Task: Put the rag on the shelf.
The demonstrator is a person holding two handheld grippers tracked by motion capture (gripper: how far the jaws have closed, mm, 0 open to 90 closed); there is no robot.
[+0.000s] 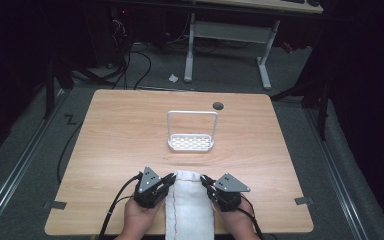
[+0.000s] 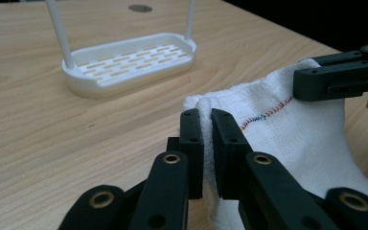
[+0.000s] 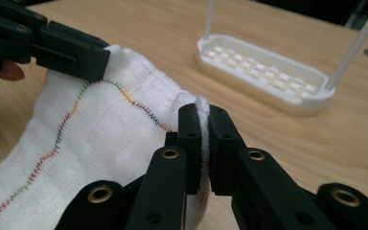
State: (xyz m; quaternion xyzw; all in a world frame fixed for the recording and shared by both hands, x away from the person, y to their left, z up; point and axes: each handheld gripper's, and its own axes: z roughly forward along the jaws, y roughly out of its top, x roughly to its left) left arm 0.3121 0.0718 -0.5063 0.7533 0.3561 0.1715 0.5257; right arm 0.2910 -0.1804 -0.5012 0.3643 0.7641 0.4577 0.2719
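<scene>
Cloth first: from the high view, the white towel (image 1: 189, 205) lies at the middle of the tabletop's (image 1: 120, 130) near edge, a long folded strip running off that edge toward you. Your left gripper (image 1: 170, 178) pinches its far left corner and your right gripper (image 1: 204, 180) pinches its far right corner — both hands come in from the near edge, one on each side of the strip. Toward the middle of the tabletop, well apart from the towel, stands the white rack (image 1: 191, 141), a slotted tray with a tall hoop handle over it. A dark round grommet (image 1: 218, 106) sits near the far edge, just beyond the rack.

Along your left gripper (image 2: 207, 115), the two black jaws are clamped on a bunched fold of the towel (image 2: 306, 139), with white cloth squeezed up between them. A line of coloured stitching runs across the cloth to where the right gripper (image 2: 299, 79) bites the other corner. The rack (image 2: 129, 62) rests on the wood beyond, its slotted base plain to see.

Along your right gripper (image 3: 203, 108) the picture mirrors that — jaws closed on a ridge of the towel (image 3: 91, 148), the stitching curving away toward the left gripper (image 3: 106, 60), which grips the opposite corner. The rack (image 3: 263, 76) stands farther off on bare wood.
</scene>
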